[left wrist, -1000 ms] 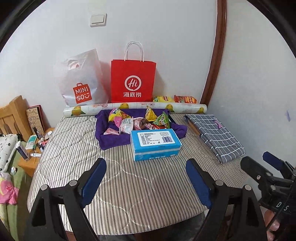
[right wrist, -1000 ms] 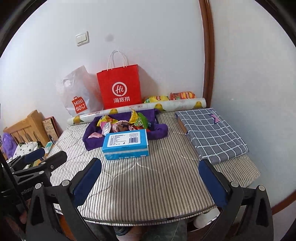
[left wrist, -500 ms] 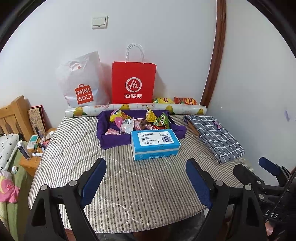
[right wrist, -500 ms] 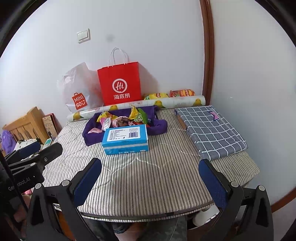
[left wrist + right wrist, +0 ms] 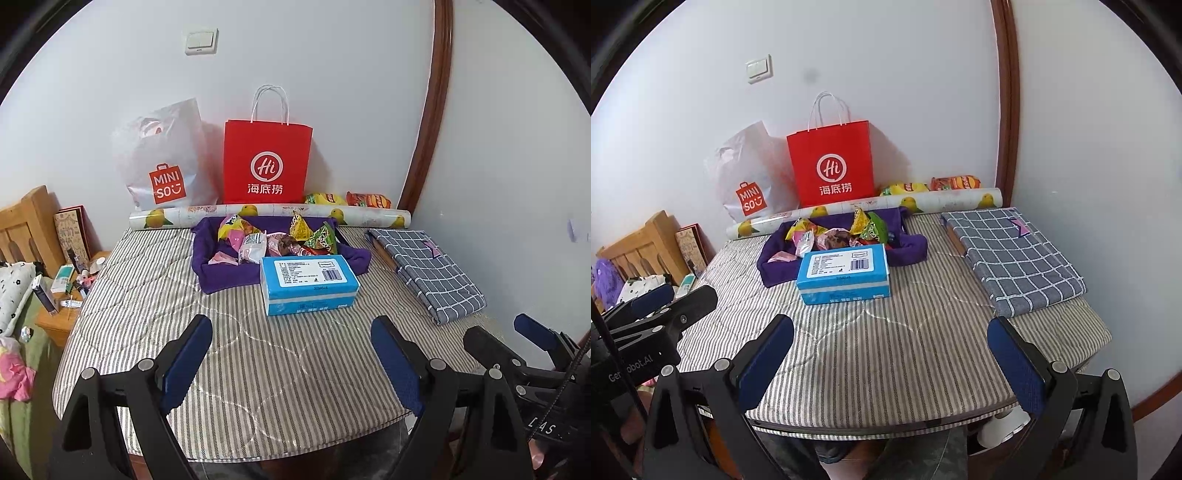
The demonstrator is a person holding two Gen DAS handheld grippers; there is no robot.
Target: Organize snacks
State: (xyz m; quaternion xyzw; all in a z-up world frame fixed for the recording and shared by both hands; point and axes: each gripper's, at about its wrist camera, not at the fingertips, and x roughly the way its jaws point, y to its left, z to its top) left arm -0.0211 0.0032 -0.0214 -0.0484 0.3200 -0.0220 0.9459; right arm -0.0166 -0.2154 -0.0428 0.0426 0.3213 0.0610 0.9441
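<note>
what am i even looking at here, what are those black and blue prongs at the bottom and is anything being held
There is no robot here. A person holds a hand-held gripper in each hand, and each carries a fisheye camera looking forward along its two fingers.

One picture is from the left hand-held gripper, the other from the right hand-held gripper. The black prongs with blue pads are their fingers. Both stand wide open with nothing between them, so nothing is held.

Each view also catches the other gripper at its edge.

They hover over a table with a striped cloth. On it sit a blue tissue box, behind it a purple tray full of snack packets, and to the right a folded checked cloth. At the wall stand a red paper bag, a white Miniso bag and a fruit-print roll.
</note>
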